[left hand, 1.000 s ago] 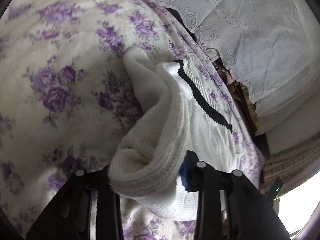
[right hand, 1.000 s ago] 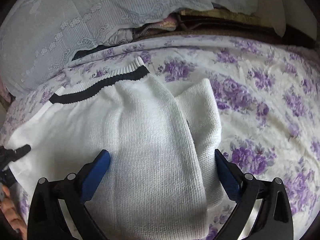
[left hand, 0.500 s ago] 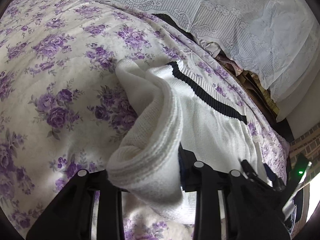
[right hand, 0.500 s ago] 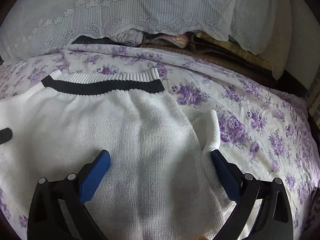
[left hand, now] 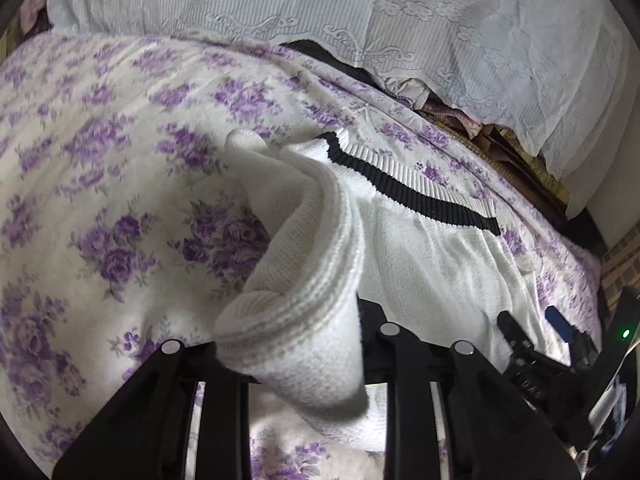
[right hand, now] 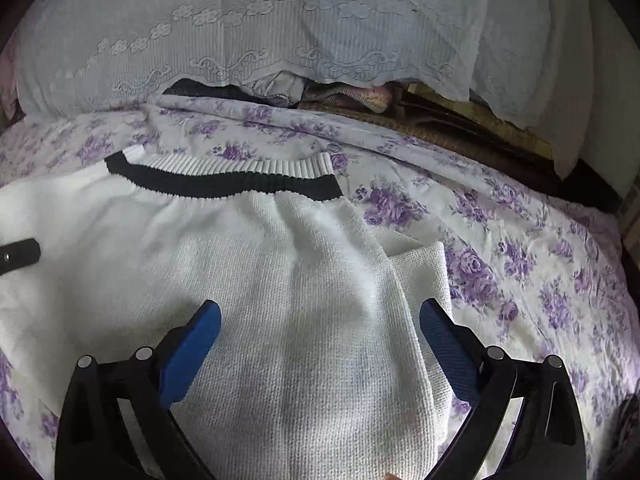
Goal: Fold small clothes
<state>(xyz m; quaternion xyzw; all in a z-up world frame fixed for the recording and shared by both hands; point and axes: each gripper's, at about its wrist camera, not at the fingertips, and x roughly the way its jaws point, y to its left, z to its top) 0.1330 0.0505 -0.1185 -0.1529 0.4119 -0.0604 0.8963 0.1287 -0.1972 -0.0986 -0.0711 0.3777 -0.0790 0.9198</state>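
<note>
No text, label, brand, number or sign can be read in either view. The sweater (right hand: 248, 280) ahead of the right tool, the floral sheet (right hand: 520, 248) beside it and the lace cloth (right hand: 280, 32) beyond carry only pattern.

left claw (left hand: 288, 344) pads: hidden by sweater (left hand: 304, 280) | sweater: cut off bottom edge

The sweater (right hand: 280, 280) is knitted of white, coarse-textured yarn, with a ribbed hem (right hand: 224, 174). The bedsheet (left hand: 100, 200) is made of soft, matt printed cloth. The cover (right hand: 280, 20) behind is fine embroidered fabric. Matt blue pads (right hand: 192, 352) are fitted on black plastic.
</note>
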